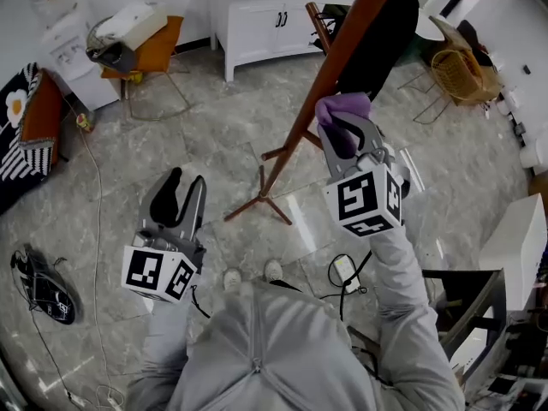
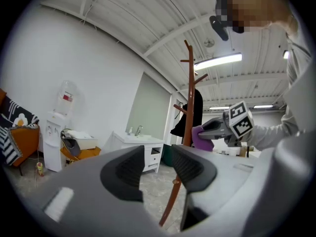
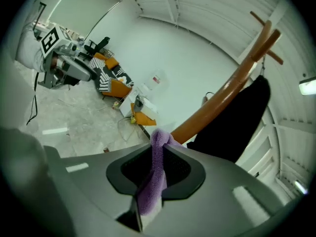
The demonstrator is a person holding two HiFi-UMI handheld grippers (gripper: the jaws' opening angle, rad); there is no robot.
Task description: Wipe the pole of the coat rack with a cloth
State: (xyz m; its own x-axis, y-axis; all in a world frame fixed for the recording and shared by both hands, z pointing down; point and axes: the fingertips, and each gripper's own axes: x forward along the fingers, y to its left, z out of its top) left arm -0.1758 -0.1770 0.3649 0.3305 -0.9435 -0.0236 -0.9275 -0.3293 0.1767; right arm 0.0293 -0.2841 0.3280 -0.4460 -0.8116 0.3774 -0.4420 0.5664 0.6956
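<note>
right gripper view: your right gripper (image 3: 157, 164) pinches the purple cloth (image 3: 148, 194), seemingly pressed against the coat rack pole (image 3: 222, 100); your left gripper (image 2: 157, 168) hangs with jaws spread, empty.

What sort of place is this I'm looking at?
Probably a mock home set inside an industrial hall: a white sink cabinet, a water dispenser and a wooden coat rack stand beneath a bare ribbed ceiling with strip lights.

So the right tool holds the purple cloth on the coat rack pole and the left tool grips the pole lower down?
The left tool grips nothing: the left gripper view shows its jaws apart and empty, off the pole. The right tool does hold the purple cloth on it.
</note>
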